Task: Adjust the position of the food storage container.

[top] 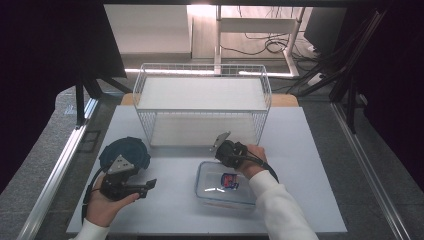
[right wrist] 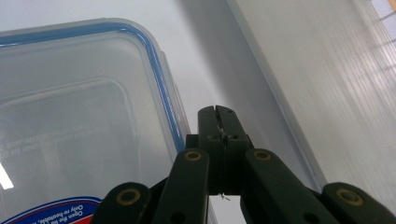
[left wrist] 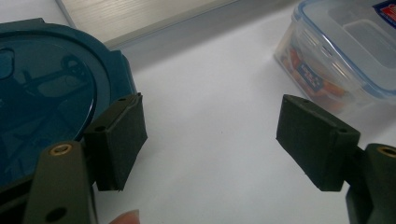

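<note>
We close in on the clear rectangular plastic container [top: 223, 184].
Our right gripper [top: 220, 142] sits pinched empty beside its lid; our left gripper [top: 150, 185] waits wide.

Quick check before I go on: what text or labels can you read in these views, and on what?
"Only" and "re-heatable", seen upside down, on the red-and-blue sticker on the clear container's lid.
Embossed lines on that lid: too faint to read.
Label on the container's side: too blurred to read.
</note>
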A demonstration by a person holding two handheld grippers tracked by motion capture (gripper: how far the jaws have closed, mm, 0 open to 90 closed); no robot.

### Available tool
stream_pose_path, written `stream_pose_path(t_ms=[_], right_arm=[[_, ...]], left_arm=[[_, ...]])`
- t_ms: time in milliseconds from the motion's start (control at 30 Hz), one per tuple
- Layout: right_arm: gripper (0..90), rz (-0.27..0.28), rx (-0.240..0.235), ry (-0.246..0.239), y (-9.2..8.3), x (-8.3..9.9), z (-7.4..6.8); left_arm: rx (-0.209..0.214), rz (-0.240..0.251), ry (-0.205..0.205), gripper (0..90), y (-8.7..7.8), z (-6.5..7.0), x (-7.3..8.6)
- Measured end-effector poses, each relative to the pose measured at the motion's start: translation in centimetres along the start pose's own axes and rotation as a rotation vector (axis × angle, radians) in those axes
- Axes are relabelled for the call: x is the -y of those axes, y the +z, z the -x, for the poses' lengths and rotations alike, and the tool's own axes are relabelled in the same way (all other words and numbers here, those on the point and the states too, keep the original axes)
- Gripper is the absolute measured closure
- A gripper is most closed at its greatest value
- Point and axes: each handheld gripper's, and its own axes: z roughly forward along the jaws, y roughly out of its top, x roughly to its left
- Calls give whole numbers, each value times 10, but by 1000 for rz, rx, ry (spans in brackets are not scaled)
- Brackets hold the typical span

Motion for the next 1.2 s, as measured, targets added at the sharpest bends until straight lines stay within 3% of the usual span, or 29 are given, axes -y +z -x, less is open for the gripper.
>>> stream_pose_path(t_ms=[267,367,533,567,633,767,800,833,867,900,1033,1200], right_arm=[[891,3,-22,-19,-1,-2,-7],[890,15,-26,-4,-3,-1,-6],[890,93,24,57,-23,4,0],[890,138,42,98,-38,10,2],[890,170,68,134,-52,21,2],[890,194,119,227,-74,51,1],[890,194,119,227,-74,51,1],[890,205,139,280,-82,69,-2],[890,205,139,280,-82,69,-2],[890,216,152,335,-86,87,-5],[890,222,160,459,-88,119,-11],[890,193,153,556,-85,148,-19]], left_arm=[[3,-1,8,239,3,4,-1],[-4,4,4,240,1,3,-1],[-17,18,-11,244,-4,-1,-2],[-21,25,-16,244,-6,-2,-2],[-21,31,-22,244,-8,-2,-2],[-15,32,-18,242,-7,0,-3],[-15,32,-18,241,-7,0,-3],[-12,30,-17,241,-6,1,-4],[-12,30,-17,241,-6,1,-4],[-12,27,-17,241,-5,2,-4],[-10,22,-12,241,-3,5,-4],[-15,16,-12,240,-2,5,-4]])
